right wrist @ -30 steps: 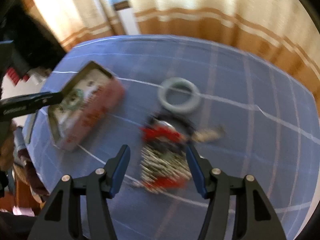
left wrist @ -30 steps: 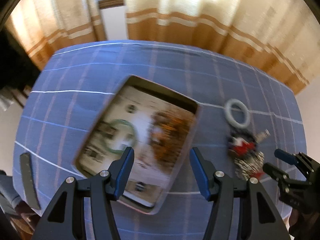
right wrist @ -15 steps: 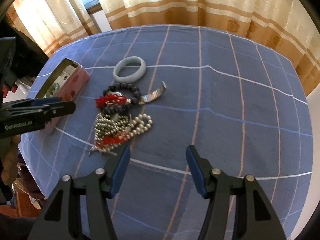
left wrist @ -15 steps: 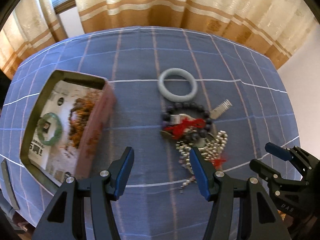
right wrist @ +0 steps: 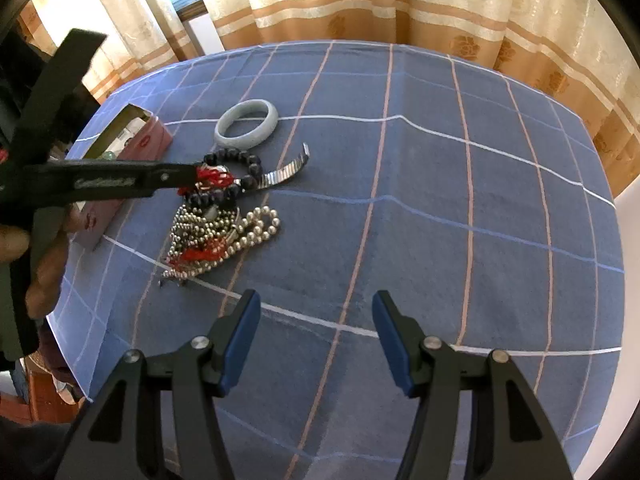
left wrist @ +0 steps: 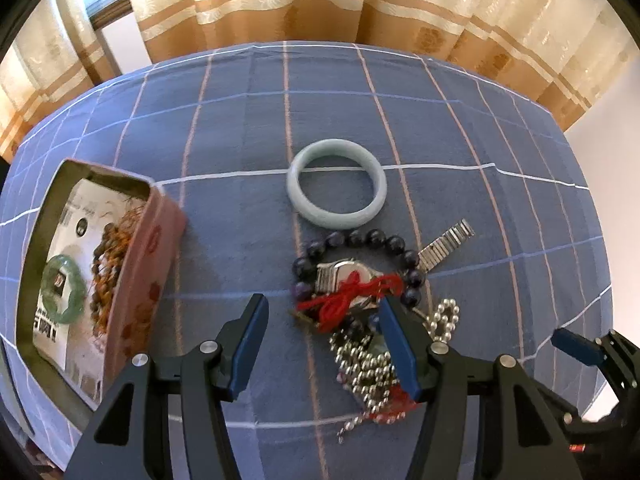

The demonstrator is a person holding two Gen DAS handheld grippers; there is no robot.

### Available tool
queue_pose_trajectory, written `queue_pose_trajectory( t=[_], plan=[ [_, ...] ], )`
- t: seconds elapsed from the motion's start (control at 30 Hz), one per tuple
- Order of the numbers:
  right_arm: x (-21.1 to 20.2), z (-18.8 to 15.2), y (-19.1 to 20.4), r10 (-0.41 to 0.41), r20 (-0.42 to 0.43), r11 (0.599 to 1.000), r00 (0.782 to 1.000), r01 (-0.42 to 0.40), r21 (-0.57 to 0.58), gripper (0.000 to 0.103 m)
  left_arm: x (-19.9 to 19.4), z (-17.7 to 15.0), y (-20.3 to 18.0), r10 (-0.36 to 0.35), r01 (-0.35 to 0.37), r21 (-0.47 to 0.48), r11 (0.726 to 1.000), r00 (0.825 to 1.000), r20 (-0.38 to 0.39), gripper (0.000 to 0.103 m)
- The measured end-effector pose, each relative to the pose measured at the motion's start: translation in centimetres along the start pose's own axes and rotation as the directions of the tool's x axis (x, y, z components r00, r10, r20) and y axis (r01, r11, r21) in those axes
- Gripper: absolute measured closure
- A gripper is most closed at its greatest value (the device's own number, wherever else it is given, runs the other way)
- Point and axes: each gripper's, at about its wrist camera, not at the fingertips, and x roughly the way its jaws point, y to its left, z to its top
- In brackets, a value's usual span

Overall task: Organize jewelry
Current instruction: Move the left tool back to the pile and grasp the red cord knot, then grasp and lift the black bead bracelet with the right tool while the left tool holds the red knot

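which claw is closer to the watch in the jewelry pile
Left. The left claw hangs right over the watch, open. The right claw sits off to the side over bare cloth, also open.

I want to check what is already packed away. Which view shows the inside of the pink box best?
The left wrist view: the pink box shows its open inside, with a green bangle and brown beads. The right wrist view shows only its side and rim, partly behind the left gripper.

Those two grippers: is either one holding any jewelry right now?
No. The left gripper hangs open over the tangled jewelry pile; the right gripper is open over bare cloth.
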Motion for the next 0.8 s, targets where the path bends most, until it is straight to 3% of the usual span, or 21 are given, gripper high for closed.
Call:
queue_pose_trajectory(
  t=[0.1, 0.13, 0.17, 0.2, 0.23, 0.53, 0.8],
  plan=[
    [-0.2, -0.2, -0.5, -0.002, 0.000, 1.000, 1.000, 0.002, 0.010, 0.041, 0.6, 0.1, -0.4, -0.009, 0.009, 0.014, 1.000, 1.000, 0.004, 0.045],
    [-0.2, -0.3, -0.6, -0.003, 0.001, 1.000, 1.000, 0.002, 0.014, 0.041, 0.9, 0.0, -0.5, -0.017, 0.017, 0.019, 1.000, 1.000, -0.001, 0.049],
    [-0.2, -0.3, -0.8, -0.004, 0.003, 1.000, 1.000, 0.004, 0.019, 0.041, 1.1, -0.1, -0.5, -0.022, 0.022, 0.025, 0.999, 1.000, -0.002, 0.075],
    [-0.3, -0.3, -0.9, -0.005, 0.005, 1.000, 1.000, 0.005, 0.023, 0.041, 1.4, -0.2, -0.7, -0.023, 0.024, 0.039, 0.999, 1.000, -0.017, 0.090],
    [-0.3, -0.2, -1.0, -0.006, 0.007, 1.000, 1.000, 0.005, 0.028, 0.041, 1.6, -0.2, -0.7, -0.030, 0.031, 0.041, 0.999, 0.999, -0.027, 0.097],
    [0.0, 0.4, -0.7, 0.011, 0.023, 0.999, 1.000, -0.012, 0.037, 0.041, -2.6, -0.4, 1.1, -0.052, 0.051, 0.016, 0.999, 0.998, 0.047, 0.102],
    [0.8, 2.9, 1.5, 0.054, 0.037, 0.998, 0.998, -0.054, -0.013, 0.041, -6.8, -0.7, 4.1, -0.025, 0.030, -0.041, 0.999, 0.993, 0.115, 0.102]
  ],
)
